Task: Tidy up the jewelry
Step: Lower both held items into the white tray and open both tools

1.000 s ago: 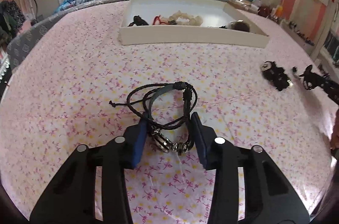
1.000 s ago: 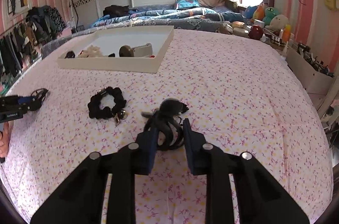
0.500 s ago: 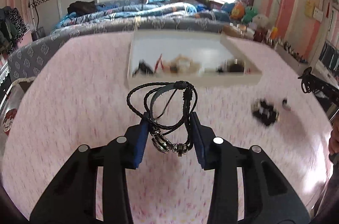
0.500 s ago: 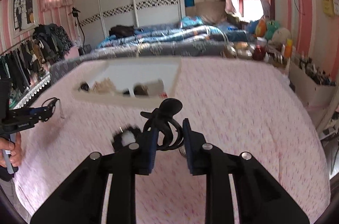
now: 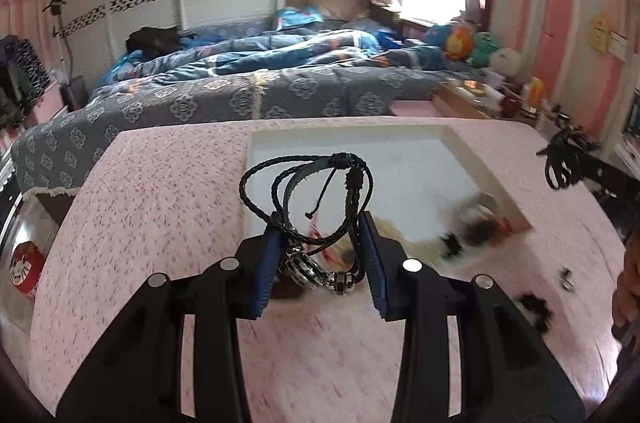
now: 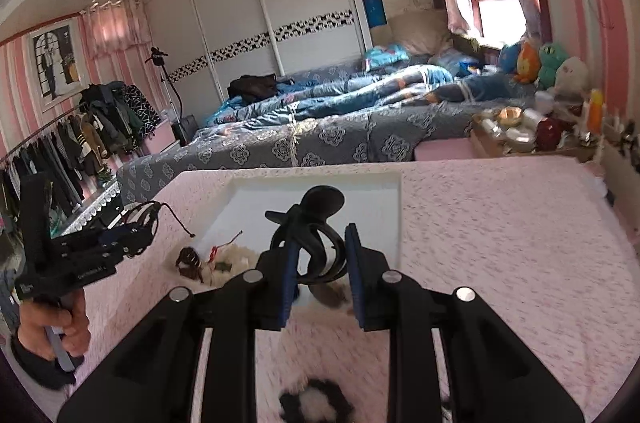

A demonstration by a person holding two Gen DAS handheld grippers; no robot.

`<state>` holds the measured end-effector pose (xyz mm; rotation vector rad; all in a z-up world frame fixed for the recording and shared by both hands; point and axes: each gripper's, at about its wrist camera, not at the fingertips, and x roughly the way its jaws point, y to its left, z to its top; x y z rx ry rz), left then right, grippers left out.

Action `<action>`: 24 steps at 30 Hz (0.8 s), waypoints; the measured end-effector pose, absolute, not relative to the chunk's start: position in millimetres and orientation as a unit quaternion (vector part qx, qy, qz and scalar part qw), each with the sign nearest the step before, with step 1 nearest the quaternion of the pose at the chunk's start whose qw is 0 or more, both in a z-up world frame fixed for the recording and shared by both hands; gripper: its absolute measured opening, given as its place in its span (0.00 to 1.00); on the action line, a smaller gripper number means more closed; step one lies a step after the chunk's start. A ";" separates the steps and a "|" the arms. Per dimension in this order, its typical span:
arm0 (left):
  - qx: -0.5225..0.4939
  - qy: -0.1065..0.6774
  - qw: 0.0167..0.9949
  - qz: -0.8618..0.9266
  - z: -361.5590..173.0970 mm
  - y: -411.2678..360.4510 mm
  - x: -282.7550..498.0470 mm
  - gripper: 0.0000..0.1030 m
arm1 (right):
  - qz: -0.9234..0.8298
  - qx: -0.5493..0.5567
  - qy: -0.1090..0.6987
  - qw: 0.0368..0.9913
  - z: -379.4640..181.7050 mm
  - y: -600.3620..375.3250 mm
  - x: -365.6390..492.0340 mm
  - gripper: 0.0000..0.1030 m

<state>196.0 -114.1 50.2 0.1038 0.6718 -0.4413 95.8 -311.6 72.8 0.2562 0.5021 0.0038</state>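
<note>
Two grippers, each clamped on jewelry above the pink floral cloth (image 5: 168, 183): the left gripper (image 5: 320, 247) pinches a braided black cord bracelet (image 5: 308, 183) whose loops stand upright and lean away toward the white tray (image 5: 472, 159), metal rings dangling at the pads. The right gripper (image 6: 320, 247) grips a smooth, glossy black coiled hair tie (image 6: 312, 223), long axis upright, rounded knob on top, over the tray's near edge. A blurred black scrunchie (image 6: 316, 401) lies on the cloth below.

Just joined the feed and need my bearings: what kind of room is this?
Almost certainly a home bedroom: a bed with rumpled blue bedding, a rack of hanging clothes, and stuffed toys by the window.
</note>
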 end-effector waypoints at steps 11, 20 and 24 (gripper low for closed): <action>0.012 0.338 0.916 -0.217 8.9 -120.1 245.1 0.37 | 0.001 0.123 0.281 0.952 21.3 -290.4 172.3 0.23; 0.037 0.328 0.918 -0.219 -1.3 -125.8 238.8 0.38 | -0.018 0.123 0.281 0.952 4.7 -296.6 171.7 0.23; 0.040 0.335 0.918 -0.209 -6.9 -124.3 239.9 0.38 | -0.018 0.120 0.281 0.952 6.2 -295.6 169.7 0.23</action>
